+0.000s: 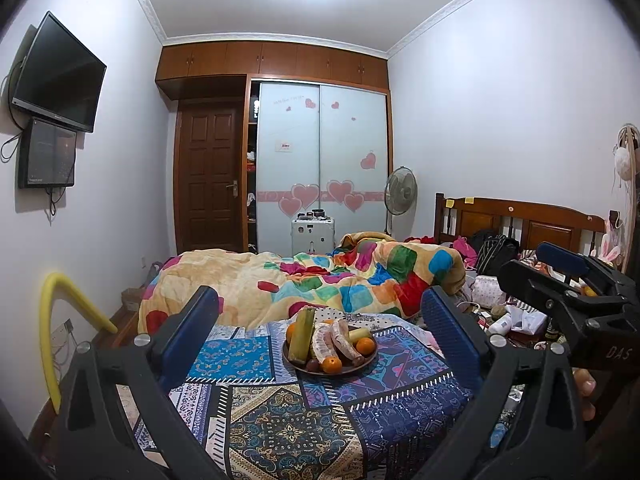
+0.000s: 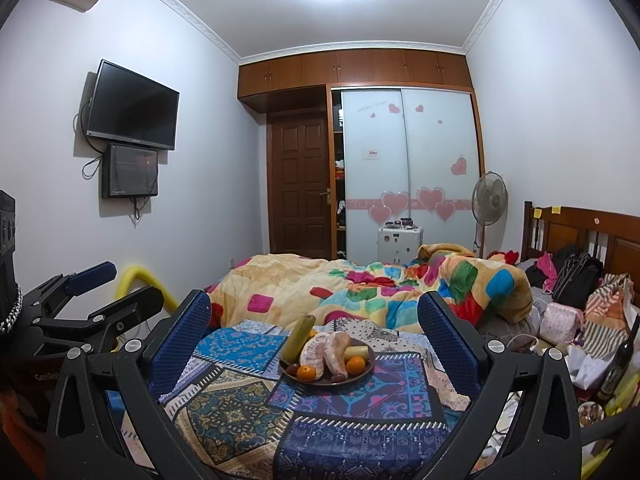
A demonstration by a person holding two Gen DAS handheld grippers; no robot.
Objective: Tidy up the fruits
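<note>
Nearest the lens, along the bottom of both views, black gripper frames fill the lower corners and cut off the near edge of the patterned cloth (image 1: 280, 412). The left gripper (image 1: 320, 332) has its blue-padded fingers (image 1: 188, 332) spread wide with nothing between them; the right gripper (image 2: 314, 336) is likewise spread wide and empty, its fingers (image 2: 448, 344) flanking the dish from well short of it. At the right edge of the left view the other gripper's side shows, and a fingertip of the holding hand (image 1: 586, 386) peeks out beneath it, the rest hidden.

Just beyond, in the lower centre of each frame, a dark plate (image 1: 352, 368) sits on the cloth. It carries the fruit: small oranges (image 1: 332, 365), peeled pomelo segments (image 1: 336, 340) lying across the middle, and a long green-yellow stalk (image 1: 302, 334) leaning over the left rim; whether that is sugarcane cannot be told. A pale cut piece (image 1: 359, 333) lies behind the segments, and dark small fruits at the front rim are too blurred to name.

Behind the plate, across mid-frame, a crumpled multicoloured quilt (image 1: 304, 280) hides the bed surface. To the right, clutter of bags and clothes is hard to sort out in front of the wooden headboard (image 1: 520, 220). Farthest back stand the wardrobe with heart stickers (image 1: 320, 160), a standing fan (image 1: 400, 192) and the brown door (image 1: 208, 176); a television (image 1: 56, 72) hangs at upper left.
</note>
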